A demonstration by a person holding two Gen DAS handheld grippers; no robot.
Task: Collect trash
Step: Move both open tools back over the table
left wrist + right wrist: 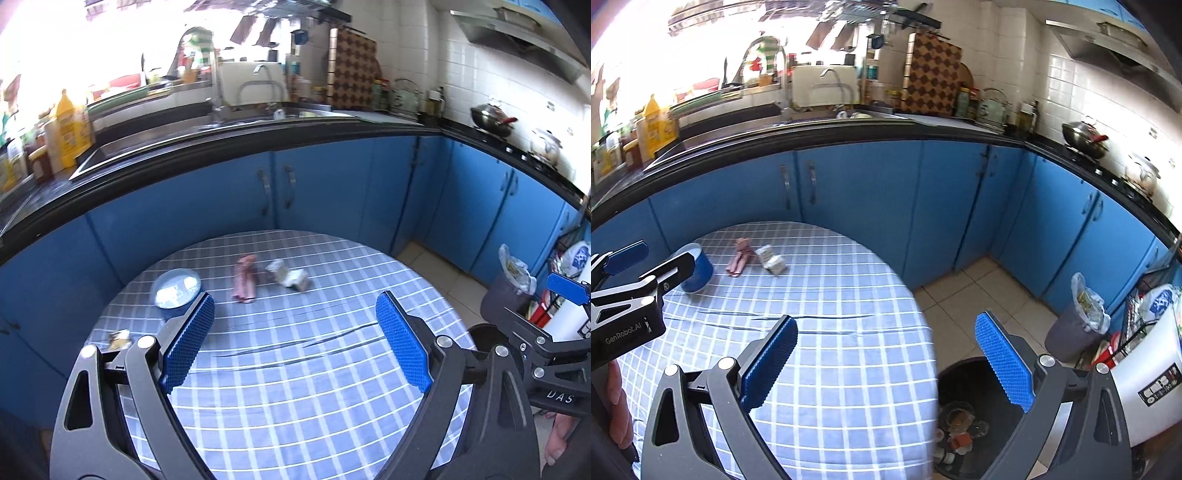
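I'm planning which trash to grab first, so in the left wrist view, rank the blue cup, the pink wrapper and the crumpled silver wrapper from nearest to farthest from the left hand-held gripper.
From the open left hand-held gripper:
1. Blue cup, just beyond the left finger, on the table's left.
2. Pink wrapper, farther back, centre-left.
3. Crumpled silver wrapper, right of the pink wrapper, at about the same depth; those two are too close to call.

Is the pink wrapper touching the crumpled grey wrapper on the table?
Apart. The left wrist view shows a strip of checked tablecloth between the pink wrapper and the crumpled grey wrapper.
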